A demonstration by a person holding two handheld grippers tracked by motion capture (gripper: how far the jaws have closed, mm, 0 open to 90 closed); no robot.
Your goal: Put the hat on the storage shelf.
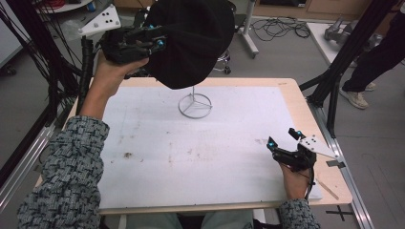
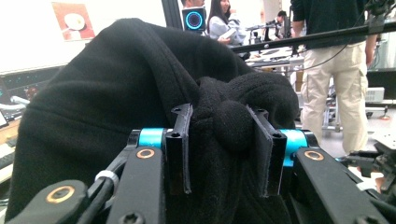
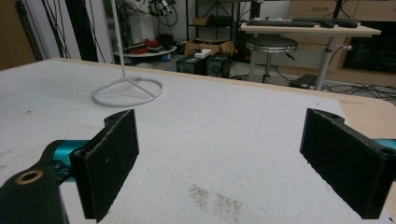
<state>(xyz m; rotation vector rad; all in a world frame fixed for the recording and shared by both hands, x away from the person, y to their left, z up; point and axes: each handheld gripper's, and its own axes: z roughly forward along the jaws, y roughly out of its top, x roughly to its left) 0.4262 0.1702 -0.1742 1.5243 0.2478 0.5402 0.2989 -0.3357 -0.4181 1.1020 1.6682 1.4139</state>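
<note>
Between the jaws of the left gripper (image 2: 218, 149), a bunched fold of a black knit hat (image 2: 140, 102) is pinched tight, the two pads pressing into the cloth from either side. Seen from the high view, that gripper (image 1: 143, 44) is raised well above the far left of the table (image 1: 313, 121), the person's left forearm in a patterned sleeve (image 1: 71, 162) rising steeply to it, wrist bent so the gripper points toward the middle. The hat (image 1: 191, 40) hangs in the air over the white wire stand (image 1: 195, 105), whose ring base rests on the white mat (image 1: 191, 157) and whose thin post runs up under the cloth; whether the hat touches the top of the post cannot be told. The step in hand looks to be placing the hat on the stand or lifting it clear. A next move of seating it would call for centring the opening over the post and lowering gently, since the light stand could tip. At the near right edge of the table, the right gripper (image 1: 282, 137) rests low with its jaws spread wide and nothing between them (image 3: 219, 154), facing the stand (image 3: 127, 91).
</note>
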